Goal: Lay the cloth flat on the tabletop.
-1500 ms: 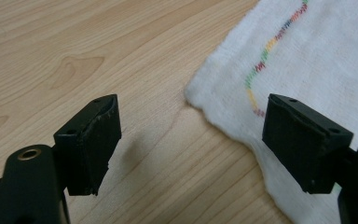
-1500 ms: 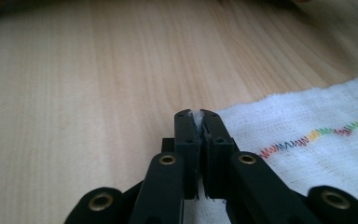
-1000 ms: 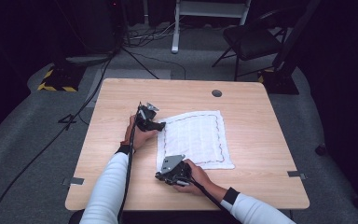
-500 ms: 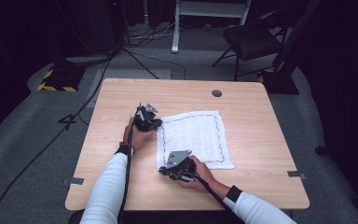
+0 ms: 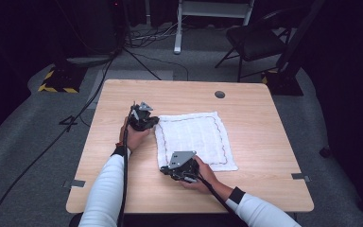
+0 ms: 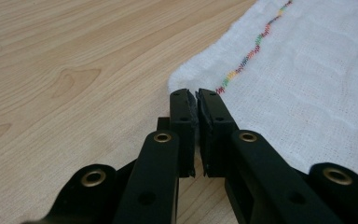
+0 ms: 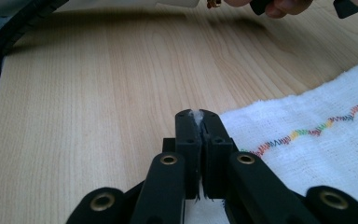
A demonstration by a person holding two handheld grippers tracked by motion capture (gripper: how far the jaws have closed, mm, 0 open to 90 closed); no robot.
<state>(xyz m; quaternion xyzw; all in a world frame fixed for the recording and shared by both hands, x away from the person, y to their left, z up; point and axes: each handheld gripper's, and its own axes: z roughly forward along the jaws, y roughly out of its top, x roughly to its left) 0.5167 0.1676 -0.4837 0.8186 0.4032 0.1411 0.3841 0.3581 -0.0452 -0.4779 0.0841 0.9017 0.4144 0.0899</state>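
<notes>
A white cloth (image 5: 194,137) with a multicolour stitched border lies flat on the wooden table (image 5: 264,104). My left gripper (image 5: 155,122) is at the cloth's far left corner, and in the left gripper view (image 6: 196,93) the jaws stand nearly together with the cloth (image 6: 307,93) corner at their tips. My right gripper (image 5: 164,169) is at the near left corner. In the right gripper view (image 7: 196,114) a wisp of white cloth (image 7: 317,154) is pinched between the shut pads.
A round cable hole (image 5: 220,94) sits near the table's far edge. Grey tape marks (image 5: 78,183) lie at the near left and right edges. Behind the table stand a dark chair (image 5: 255,42) and floor cables (image 5: 137,56). The other hand (image 7: 279,5) shows at the top of the right gripper view.
My left gripper has shifted slightly to the left at the cloth's far left corner. The right gripper has stayed at the near left corner.
</notes>
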